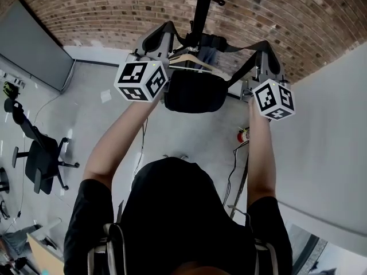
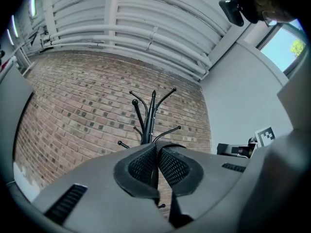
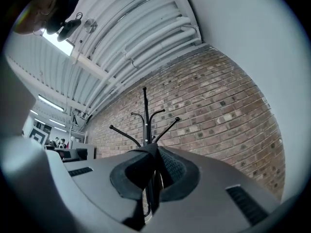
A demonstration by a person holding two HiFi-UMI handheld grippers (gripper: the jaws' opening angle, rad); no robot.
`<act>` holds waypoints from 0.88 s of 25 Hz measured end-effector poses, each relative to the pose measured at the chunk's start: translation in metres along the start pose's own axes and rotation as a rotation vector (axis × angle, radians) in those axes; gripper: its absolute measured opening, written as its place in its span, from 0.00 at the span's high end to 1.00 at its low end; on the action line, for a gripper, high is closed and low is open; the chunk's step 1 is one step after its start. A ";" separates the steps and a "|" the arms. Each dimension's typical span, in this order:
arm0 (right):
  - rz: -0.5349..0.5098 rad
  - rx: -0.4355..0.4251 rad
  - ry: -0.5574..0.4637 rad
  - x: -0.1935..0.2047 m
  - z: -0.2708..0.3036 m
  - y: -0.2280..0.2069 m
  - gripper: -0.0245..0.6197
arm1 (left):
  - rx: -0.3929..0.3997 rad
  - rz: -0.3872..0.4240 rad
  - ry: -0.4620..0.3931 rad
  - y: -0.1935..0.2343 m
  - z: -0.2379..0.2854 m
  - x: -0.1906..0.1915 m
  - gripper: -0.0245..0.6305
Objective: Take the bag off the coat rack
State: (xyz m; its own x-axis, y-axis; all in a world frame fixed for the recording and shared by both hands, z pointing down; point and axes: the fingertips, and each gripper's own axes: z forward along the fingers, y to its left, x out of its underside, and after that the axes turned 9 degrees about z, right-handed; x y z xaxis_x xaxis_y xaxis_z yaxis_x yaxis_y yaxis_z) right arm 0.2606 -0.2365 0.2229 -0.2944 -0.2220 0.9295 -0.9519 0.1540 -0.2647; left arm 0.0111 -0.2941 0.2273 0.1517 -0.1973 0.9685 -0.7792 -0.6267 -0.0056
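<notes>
Both grippers are raised on either side of the coat rack. The left gripper is closed tight on a dark band, apparently the bag's strap. The right gripper pinches it likewise, though the strap is thin and hard to see there. The bag hangs between them, just on the near side of the pole, beside a wooden hanger. Holding the strap at two places keeps the loop spread, probably so that it can clear the hooks.
</notes>
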 end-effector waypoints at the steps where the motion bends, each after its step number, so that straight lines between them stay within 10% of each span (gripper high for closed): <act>1: 0.016 0.002 -0.004 -0.002 -0.005 -0.001 0.93 | 0.000 -0.001 -0.001 -0.001 -0.005 0.000 0.93; 22: 0.022 0.080 0.038 0.013 -0.080 -0.008 0.93 | -0.113 0.018 -0.018 0.053 -0.101 -0.006 0.93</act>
State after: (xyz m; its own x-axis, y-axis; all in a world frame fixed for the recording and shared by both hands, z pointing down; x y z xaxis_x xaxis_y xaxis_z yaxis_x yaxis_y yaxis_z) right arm 0.2705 -0.1639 0.2578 -0.3138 -0.1820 0.9319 -0.9493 0.0812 -0.3038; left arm -0.0919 -0.2499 0.2465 0.1467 -0.2220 0.9639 -0.8456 -0.5338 0.0058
